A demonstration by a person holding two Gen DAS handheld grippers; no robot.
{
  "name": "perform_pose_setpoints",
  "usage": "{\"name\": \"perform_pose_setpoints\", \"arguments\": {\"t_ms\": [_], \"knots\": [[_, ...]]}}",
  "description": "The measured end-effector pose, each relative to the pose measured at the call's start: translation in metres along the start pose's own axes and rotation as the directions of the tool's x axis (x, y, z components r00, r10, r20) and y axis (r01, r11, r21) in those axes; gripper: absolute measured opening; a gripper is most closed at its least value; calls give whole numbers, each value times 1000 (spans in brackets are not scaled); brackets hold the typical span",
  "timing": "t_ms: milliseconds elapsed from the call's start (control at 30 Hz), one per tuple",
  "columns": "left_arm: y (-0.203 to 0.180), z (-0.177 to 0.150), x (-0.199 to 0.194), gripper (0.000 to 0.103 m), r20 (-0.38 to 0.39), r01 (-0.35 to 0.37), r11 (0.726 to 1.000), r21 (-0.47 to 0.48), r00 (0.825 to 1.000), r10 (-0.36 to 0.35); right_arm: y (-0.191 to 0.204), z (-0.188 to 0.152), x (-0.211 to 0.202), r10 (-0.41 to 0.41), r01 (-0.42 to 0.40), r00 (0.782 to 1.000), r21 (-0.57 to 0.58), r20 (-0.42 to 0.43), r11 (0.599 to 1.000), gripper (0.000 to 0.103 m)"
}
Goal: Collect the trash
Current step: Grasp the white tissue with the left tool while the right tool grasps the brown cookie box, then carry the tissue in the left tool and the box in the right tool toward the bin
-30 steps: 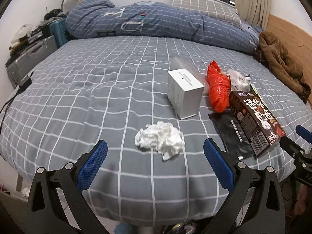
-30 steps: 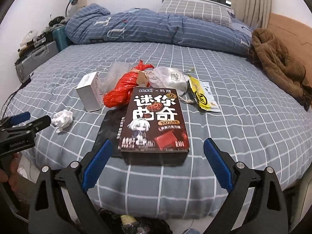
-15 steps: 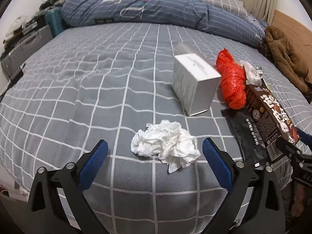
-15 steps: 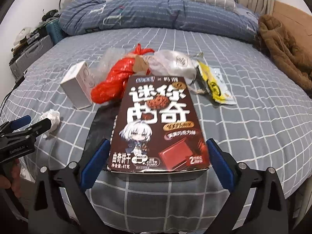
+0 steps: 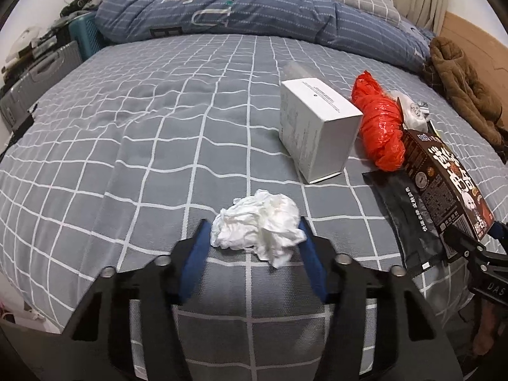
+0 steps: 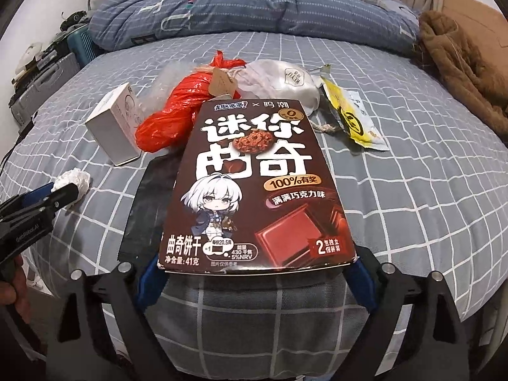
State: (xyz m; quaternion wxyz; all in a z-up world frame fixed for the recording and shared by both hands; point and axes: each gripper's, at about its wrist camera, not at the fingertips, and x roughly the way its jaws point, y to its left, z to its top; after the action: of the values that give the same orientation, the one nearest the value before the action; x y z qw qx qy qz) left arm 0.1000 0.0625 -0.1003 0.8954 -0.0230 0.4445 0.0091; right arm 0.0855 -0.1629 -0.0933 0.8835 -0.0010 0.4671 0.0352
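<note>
A crumpled white tissue (image 5: pixel 258 222) lies on the grey checked bed (image 5: pixel 158 133). My left gripper (image 5: pixel 255 236) has closed around it, a blue pad touching each side. It also shows in the right wrist view (image 6: pixel 71 181). My right gripper (image 6: pixel 257 270) grips the near end of a brown cookie box (image 6: pixel 257 187), blue pads against both edges. The box lies on a black pouch (image 6: pixel 149 209). Behind are a white box (image 5: pixel 316 127), a red plastic bag (image 5: pixel 379 123), a white cloth pouch (image 6: pixel 282 84) and a yellow wrapper (image 6: pixel 352 117).
A blue duvet (image 5: pixel 238 9) and pillow lie at the head of the bed. A brown jacket (image 5: pixel 463 85) lies at the right by the wooden headboard. Suitcases (image 5: pixel 35 76) stand left of the bed. The near bed edge is just below both grippers.
Both grippers moved forward and closed. The left one closed onto the tissue; the right one closed onto the near end of the cookie box.
</note>
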Motion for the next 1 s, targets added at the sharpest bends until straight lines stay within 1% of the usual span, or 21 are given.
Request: {"name": "perform_pose_setpoints", "arguments": {"t_ms": [33,100,267,300,433,667,1000], "knots": [[0,0,1,41,-2,-1,1000,5,1000,1,0,0,0,1,-1,1000,2,0,1000,88],[-1,0,2,35,-10,4,1000,5,1000,-4,0,0,0,0,0,1000,-1,0,1000,87],[-1,0,1,29,-13,12,1000,0,1000,-12,0,0,-2,0,0,1000,-3,4,1000,86],[0,0,-1,26,-11,16,1000,-6,1000,-16,0,-1,-3,-3,3,1000,-4,9,1000,86],[-1,1,-7,22,2,16,1000,-11,1000,-16,1,-1,-13,-13,14,999,-13,37,1000,86],[-8,0,-17,18,11,21,1000,-3,1000,-21,-7,1,-26,-16,15,998,10,65,1000,86],[-14,-2,-34,16,22,26,1000,-12,999,-25,-5,-3,-46,-33,35,993,-15,112,999,86]]}}
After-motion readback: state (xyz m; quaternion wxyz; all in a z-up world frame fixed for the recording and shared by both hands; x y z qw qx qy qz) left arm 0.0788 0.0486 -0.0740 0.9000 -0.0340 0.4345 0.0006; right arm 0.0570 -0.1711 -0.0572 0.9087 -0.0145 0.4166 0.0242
